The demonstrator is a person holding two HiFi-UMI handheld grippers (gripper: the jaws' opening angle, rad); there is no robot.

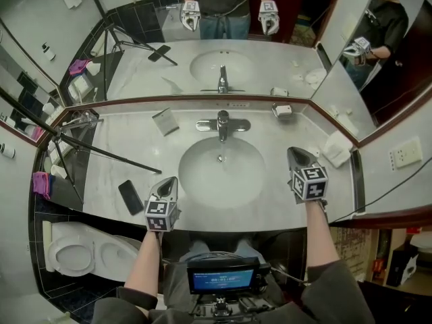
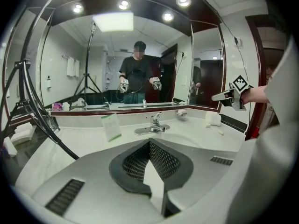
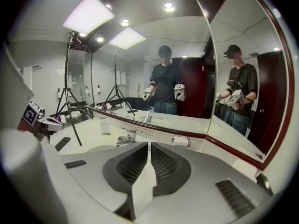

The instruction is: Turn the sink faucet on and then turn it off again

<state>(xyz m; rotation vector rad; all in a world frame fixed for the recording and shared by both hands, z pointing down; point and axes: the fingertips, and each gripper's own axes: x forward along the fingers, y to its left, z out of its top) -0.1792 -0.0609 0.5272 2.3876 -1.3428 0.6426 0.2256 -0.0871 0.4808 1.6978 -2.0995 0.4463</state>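
The chrome faucet [image 1: 223, 123] stands at the back of the white sink basin [image 1: 223, 174], its lever centred; no water shows. My left gripper [image 1: 169, 182] hovers over the counter's front edge, left of the basin, jaws shut and empty. On the other side of the basin my right gripper [image 1: 295, 154] is held above the counter, well short of the faucet. In the left gripper view the faucet [image 2: 155, 123] lies ahead beyond the closed left gripper [image 2: 149, 143]. In the right gripper view the right gripper [image 3: 148, 145] shows a thin slit between its jaws, nothing in it, with the faucet [image 3: 125, 137] ahead to the left.
A black phone [image 1: 130, 196] lies on the marble counter [image 1: 135, 160] by my left gripper. A tripod leg [image 1: 101, 152] crosses the counter's left side. A card [image 1: 165, 121], a soap dish [image 1: 282, 111] and a folded towel [image 1: 335, 148] sit near the mirror. A toilet [image 1: 81, 252] stands lower left.
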